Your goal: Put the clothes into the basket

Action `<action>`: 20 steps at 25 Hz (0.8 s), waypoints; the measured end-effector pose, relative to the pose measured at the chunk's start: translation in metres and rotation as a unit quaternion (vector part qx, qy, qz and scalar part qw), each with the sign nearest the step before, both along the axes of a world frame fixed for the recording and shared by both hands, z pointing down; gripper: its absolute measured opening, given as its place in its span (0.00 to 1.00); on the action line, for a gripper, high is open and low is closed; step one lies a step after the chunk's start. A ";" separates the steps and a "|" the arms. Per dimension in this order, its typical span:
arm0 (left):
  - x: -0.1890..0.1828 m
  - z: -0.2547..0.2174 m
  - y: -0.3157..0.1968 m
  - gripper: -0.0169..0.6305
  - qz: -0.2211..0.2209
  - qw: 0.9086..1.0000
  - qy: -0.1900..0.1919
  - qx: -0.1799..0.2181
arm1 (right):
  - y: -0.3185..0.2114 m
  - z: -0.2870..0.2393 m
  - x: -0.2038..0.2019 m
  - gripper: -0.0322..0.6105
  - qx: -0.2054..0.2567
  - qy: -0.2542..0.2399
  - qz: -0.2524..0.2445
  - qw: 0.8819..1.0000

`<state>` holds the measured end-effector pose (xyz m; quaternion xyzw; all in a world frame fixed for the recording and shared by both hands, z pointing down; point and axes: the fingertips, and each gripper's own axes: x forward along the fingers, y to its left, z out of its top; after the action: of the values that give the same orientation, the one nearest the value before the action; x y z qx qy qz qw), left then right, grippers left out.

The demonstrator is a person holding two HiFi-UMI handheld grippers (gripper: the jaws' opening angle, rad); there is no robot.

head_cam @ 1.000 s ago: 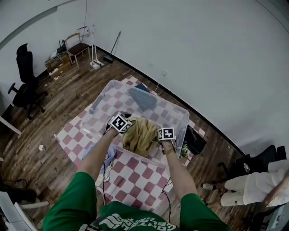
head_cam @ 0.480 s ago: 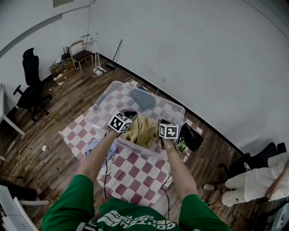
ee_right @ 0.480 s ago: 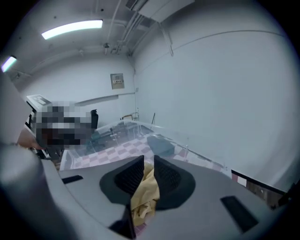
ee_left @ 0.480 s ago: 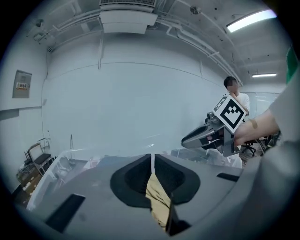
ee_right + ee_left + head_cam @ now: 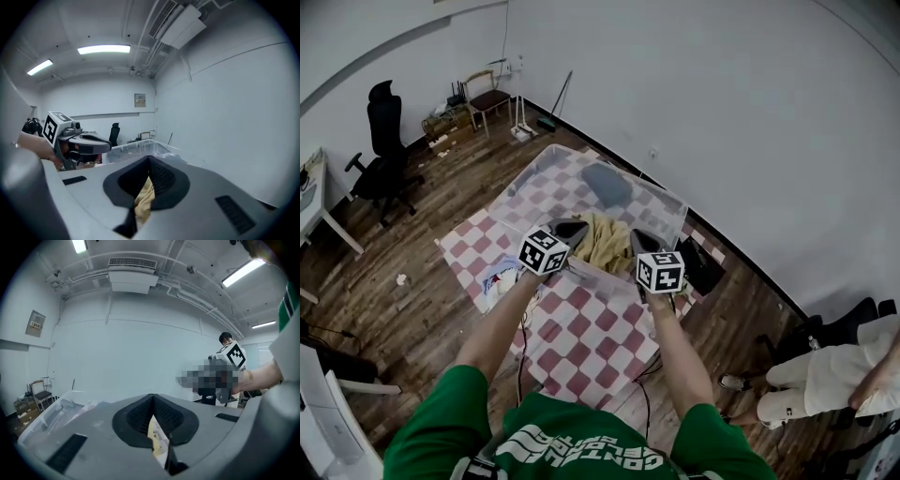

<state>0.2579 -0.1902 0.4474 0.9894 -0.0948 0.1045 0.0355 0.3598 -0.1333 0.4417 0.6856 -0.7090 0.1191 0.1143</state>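
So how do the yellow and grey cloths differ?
The yellow cloth is pinched by the left tongs and the right tongs, which have just been closing; nothing holds the grey cloth. The yellow one hangs over the basket's near end; the grey one lies at its far end. Both are bunched.

White print across my green shirt (image 5: 581,448), upside down from here, can't make it out. Small framed wall sign (image 5: 36,324): too tiny, no read. Left marker cube (image 5: 544,251) & right marker cube (image 5: 660,271): b/w square codes only, no letters or nos.
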 end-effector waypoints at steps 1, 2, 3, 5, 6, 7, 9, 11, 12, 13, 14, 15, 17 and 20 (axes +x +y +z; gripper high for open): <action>-0.006 -0.002 0.009 0.03 -0.002 1.000 0.005 0.000 | 0.007 -0.003 -0.007 0.06 0.004 0.001 -0.009 1.000; -0.011 -0.003 0.017 0.03 -0.005 1.000 0.009 0.000 | 0.013 -0.004 -0.015 0.06 0.008 -0.001 -0.018 1.000; -0.017 -0.003 0.025 0.03 -0.008 1.000 0.011 0.000 | 0.020 -0.005 -0.022 0.06 0.011 -0.003 -0.026 1.000; -0.031 0.000 0.040 0.03 -0.015 1.000 0.014 -0.003 | 0.033 -0.005 -0.036 0.06 0.014 -0.009 -0.043 0.999; -0.037 0.001 0.046 0.03 -0.020 1.000 0.015 -0.006 | 0.038 -0.004 -0.042 0.06 0.015 -0.012 -0.050 0.999; -0.044 0.003 0.052 0.03 -0.025 0.999 0.017 -0.008 | 0.044 -0.003 -0.048 0.06 0.015 -0.015 -0.057 0.998; -0.057 0.006 0.063 0.03 -0.036 0.999 0.021 -0.015 | 0.055 -0.001 -0.058 0.06 0.017 -0.019 -0.070 0.997; -0.069 0.009 0.074 0.03 -0.046 0.998 0.026 -0.022 | 0.066 0.002 -0.069 0.06 0.018 -0.019 -0.085 0.996; -0.074 0.011 0.079 0.03 -0.051 0.998 0.029 -0.026 | 0.071 0.003 -0.075 0.06 0.019 -0.018 -0.092 0.995; -0.079 0.013 0.084 0.03 -0.056 0.998 0.031 -0.029 | 0.076 0.005 -0.080 0.06 0.019 -0.017 -0.099 0.995; -0.083 0.015 0.089 0.03 -0.059 0.997 0.032 -0.031 | 0.080 0.008 -0.085 0.06 0.019 -0.018 -0.105 0.994; -0.086 0.018 0.093 0.03 -0.061 0.997 0.032 -0.033 | 0.085 0.011 -0.088 0.06 0.018 -0.019 -0.110 0.994; -0.090 0.026 0.103 0.03 -0.065 0.997 0.031 -0.037 | 0.095 0.020 -0.095 0.06 0.016 -0.021 -0.119 0.992; -0.099 0.039 0.117 0.03 -0.071 0.996 0.027 -0.047 | 0.112 0.035 -0.103 0.06 0.005 -0.019 -0.128 0.992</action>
<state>0.1592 -0.0733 0.4866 0.9798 -0.1589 0.0789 0.0919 0.2571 -0.0215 0.4767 0.5874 -0.7935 0.1127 0.1120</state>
